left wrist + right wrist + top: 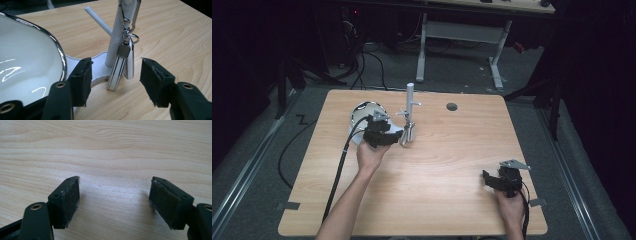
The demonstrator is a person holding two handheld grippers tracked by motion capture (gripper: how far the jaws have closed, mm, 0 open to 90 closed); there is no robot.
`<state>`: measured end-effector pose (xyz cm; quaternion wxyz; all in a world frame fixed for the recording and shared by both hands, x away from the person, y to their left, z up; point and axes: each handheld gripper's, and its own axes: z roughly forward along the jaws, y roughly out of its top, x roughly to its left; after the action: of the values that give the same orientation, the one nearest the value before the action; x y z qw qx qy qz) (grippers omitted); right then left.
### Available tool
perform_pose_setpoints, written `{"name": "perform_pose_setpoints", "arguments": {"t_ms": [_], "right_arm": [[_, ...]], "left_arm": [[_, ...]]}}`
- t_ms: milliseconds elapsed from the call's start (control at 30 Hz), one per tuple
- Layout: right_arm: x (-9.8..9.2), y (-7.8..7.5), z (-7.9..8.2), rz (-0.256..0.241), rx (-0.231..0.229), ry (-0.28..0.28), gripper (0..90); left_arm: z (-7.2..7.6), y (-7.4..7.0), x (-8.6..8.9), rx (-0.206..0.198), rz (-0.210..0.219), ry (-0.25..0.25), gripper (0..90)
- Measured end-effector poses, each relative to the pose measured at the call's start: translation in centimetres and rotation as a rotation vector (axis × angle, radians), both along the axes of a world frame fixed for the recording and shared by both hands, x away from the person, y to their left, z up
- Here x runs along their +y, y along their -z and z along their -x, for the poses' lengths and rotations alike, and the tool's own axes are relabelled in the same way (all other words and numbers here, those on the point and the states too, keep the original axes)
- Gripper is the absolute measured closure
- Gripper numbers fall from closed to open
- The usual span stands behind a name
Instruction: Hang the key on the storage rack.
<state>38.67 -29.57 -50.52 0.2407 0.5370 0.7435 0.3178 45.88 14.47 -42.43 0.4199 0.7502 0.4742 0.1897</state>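
Two wide-spread jaws of the left gripper (115,80) flank the keychain (121,66) hanging on the white stand (117,32); the right gripper (115,200), well apart from the stand, gapes wide over the table (105,150).

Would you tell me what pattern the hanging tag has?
The tag is white with dark lengthwise stripes, clearest in the left gripper view.

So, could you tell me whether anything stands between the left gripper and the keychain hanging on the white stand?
Nothing visible does: the left gripper is open, with the keychain hanging just beyond its pads. The white bowl sits off to one side.
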Motion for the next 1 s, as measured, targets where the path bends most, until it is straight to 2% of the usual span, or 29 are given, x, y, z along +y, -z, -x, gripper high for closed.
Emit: {"name": "perform_pose_setpoints", "arguments": {"t_ms": [567, 767, 1000], "right_arm": [[0.0, 0.0, 0.0, 0.000, -0.002, 0.000, 24.6], [0.0, 0.0, 0.0, 0.001, -0.001, 0.000, 24.6], [0.0, 0.0, 0.0, 0.000, -0.002, 0.000, 24.6]], "left_arm": [[2.1, -1.8, 2.1, -0.059, 0.019, -0.019, 41.1], [2.5, -2.1, 2.7, -0.064, 0.018, -0.024, 40.9], [3.3, -2.6, 3.5, -0.085, 0.038, -0.032, 40.9]]}}
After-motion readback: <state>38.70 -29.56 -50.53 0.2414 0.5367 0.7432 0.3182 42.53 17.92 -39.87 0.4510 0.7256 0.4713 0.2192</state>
